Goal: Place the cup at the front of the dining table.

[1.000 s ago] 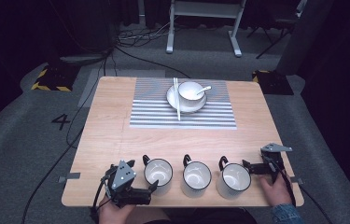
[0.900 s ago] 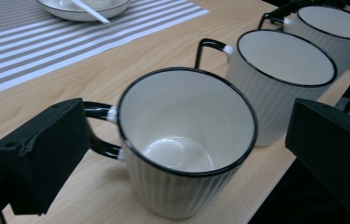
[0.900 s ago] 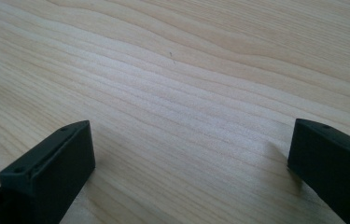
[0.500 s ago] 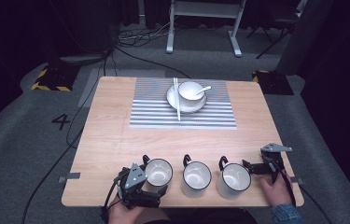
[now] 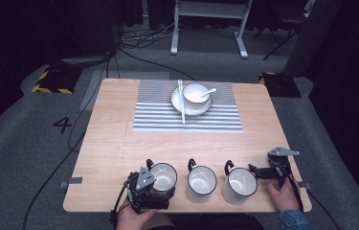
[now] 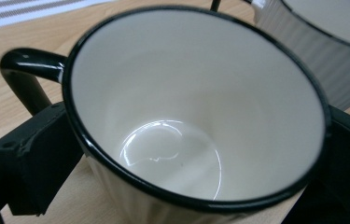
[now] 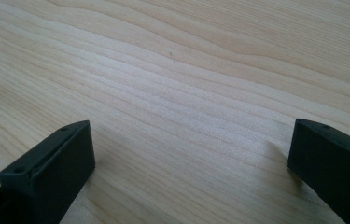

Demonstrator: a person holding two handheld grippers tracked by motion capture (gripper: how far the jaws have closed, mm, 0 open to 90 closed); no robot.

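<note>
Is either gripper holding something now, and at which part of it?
The left gripper has its jaws on both sides of the left mug, around its body below the rim; a firm grip cannot be told. The right gripper is open over bare table.

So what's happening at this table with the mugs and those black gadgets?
A person sits at a wooden table with a hand-held gripper in each hand. The left hand-held gripper has its jaws on either side of the leftmost mug of three white, black-rimmed mugs near the front edge. The right hand-held gripper rests open beside the rightmost mug, holding nothing. Farther back, a bowl with a spoon sits on a plate, chopsticks laid across it, on a striped mat.
</note>
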